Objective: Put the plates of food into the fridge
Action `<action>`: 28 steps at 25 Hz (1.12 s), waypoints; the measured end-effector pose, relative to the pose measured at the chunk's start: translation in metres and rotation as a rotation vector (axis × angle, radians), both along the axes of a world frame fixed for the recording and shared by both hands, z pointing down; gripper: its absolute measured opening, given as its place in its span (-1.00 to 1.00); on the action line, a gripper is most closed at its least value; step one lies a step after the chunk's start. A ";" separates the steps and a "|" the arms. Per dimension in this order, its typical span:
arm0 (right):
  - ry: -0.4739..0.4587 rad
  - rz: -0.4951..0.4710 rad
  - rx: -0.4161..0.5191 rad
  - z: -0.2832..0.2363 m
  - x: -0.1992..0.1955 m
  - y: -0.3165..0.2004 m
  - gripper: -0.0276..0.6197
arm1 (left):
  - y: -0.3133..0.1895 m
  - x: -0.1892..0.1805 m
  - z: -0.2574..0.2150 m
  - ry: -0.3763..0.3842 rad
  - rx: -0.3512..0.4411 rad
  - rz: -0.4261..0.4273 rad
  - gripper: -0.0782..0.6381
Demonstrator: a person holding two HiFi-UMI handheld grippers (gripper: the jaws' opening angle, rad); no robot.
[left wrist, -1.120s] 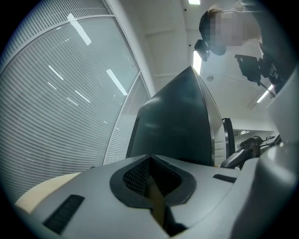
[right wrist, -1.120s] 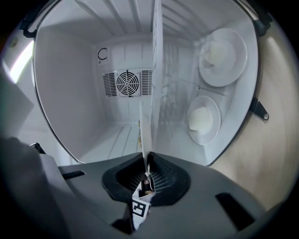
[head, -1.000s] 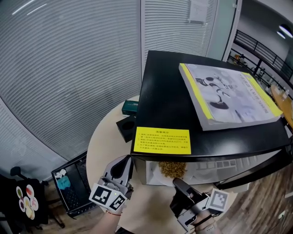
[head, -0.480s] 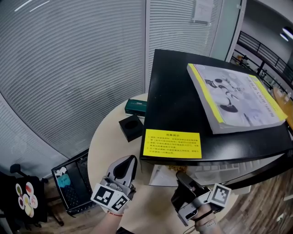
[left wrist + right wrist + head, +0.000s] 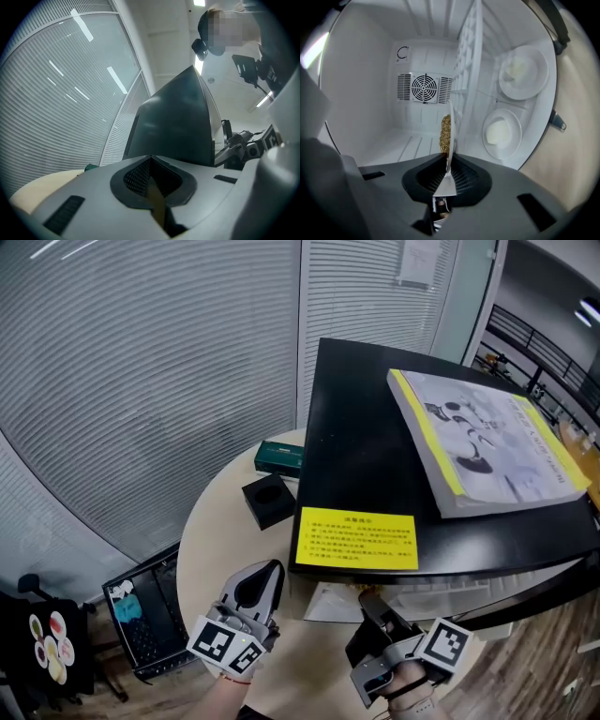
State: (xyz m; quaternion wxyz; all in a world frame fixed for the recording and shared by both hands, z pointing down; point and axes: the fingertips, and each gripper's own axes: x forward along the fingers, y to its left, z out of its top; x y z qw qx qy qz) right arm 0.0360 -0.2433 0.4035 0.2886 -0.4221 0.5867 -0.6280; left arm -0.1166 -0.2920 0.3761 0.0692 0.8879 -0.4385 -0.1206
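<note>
While the right tool point(image 5: 446, 176) grips the plate point(image 5: 449, 133) of grain by its rim between nearly closed jaws, the plate extends straight ahead into the fridge point(image 5: 365, 93), beside the rack point(image 5: 468, 70); two filled plates point(image 5: 501, 131) lie beyond that rack. Left tool point(image 5: 152, 183): jaws together, nothing held.

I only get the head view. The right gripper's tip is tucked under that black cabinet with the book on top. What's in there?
Observer: The right gripper is shut on the rim of a white plate of golden-brown food, inside a white-walled fridge.
Operator: Is the fridge otherwise bare?
Observer: No, a second plate and a third plate, both with pale food, are already in it.
Operator: Anything on the back wall?
Observer: A round fan grille.
</note>
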 end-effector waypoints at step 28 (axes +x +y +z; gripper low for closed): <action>0.063 0.061 0.008 -0.005 -0.008 0.008 -0.39 | 0.001 -0.001 0.003 0.018 -0.020 0.004 -0.76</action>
